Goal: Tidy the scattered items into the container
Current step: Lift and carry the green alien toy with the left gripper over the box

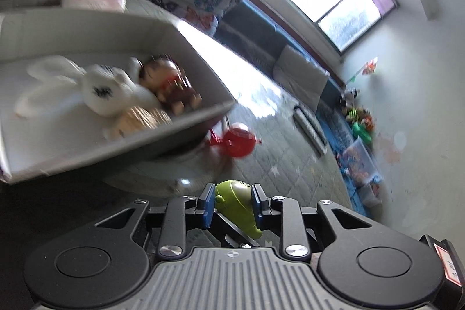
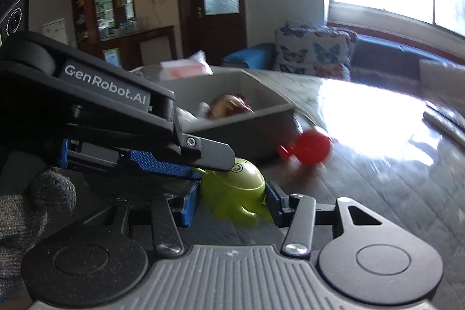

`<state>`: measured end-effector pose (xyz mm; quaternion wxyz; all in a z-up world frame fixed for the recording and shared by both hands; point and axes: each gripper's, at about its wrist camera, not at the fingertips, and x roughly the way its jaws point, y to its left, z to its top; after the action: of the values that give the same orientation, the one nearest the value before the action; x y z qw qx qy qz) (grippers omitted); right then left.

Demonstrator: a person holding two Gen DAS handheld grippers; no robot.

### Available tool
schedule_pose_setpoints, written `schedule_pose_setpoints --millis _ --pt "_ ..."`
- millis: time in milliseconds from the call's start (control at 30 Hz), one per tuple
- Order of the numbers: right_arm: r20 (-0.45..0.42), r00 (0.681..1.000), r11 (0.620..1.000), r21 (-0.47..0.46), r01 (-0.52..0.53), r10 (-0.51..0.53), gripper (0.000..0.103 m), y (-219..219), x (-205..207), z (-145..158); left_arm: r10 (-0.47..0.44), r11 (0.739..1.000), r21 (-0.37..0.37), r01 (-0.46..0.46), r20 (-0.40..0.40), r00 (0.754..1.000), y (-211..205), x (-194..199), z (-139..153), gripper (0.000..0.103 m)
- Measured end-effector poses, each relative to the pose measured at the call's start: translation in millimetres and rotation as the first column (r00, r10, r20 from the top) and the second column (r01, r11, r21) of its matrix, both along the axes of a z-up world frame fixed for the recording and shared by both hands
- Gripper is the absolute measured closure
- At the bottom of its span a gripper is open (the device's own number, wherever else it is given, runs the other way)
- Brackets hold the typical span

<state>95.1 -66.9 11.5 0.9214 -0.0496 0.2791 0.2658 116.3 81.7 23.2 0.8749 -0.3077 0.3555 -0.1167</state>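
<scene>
The green toy (image 1: 236, 195) is clamped between the blue pads of both grippers at once: the left gripper (image 1: 232, 201) grips it across its rounded head, and the right gripper (image 2: 231, 201) is closed on it too, with the left unit's finger crossing over from the left in the right wrist view. The toy's long axis runs roughly along the fingers. The grey container (image 1: 162, 132) lies just ahead and left of the toy; a white rabbit plush (image 1: 96, 89) and a brown figure (image 1: 171, 83) are already inside. A red toy (image 1: 239, 143) is left outside, touching or just beside the container's near corner. Both grippers are held low, tilted.
</scene>
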Motion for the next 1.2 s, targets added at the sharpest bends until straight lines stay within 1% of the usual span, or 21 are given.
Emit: schedule_pose_setpoints --millis 200,367,567,733,933,1200 --pt "0.068 0.995 0.997 -0.008 -0.074 0.074 0.054 34.9 -1.4 24.0 0.063 0.998 -0.001 -0.063 0.058 0.996 34.7 -9.3 24.9 0.075" --pt "0.088 0.988 0.991 0.011 -0.13 0.128 0.054 62.7 7.4 36.8 0.114 0.993 0.011 -0.115 0.094 0.989 63.7 -10.5 38.8 0.075" --pt "0.028 0.982 0.981 0.044 -0.188 0.187 0.054 95.1 30.7 36.4 0.171 0.983 0.046 -0.175 0.076 0.982 92.8 -2.3 38.1 0.074" --pt "-0.037 0.973 0.973 0.048 -0.226 0.228 0.054 116.0 45.5 27.6 0.197 0.977 0.069 -0.2 0.039 0.98 109.8 4.8 27.0 0.075" --pt "-0.1 0.964 0.969 0.052 -0.243 0.247 0.054 127.9 54.2 12.9 0.197 0.976 0.09 -0.196 -0.002 0.98 120.1 14.8 16.4 0.074" --pt "-0.152 0.955 0.967 0.014 -0.254 0.254 0.054 138.3 66.0 1.0 0.183 0.968 0.184 -0.172 -0.044 0.982 117.5 32.3 9.6 0.074"
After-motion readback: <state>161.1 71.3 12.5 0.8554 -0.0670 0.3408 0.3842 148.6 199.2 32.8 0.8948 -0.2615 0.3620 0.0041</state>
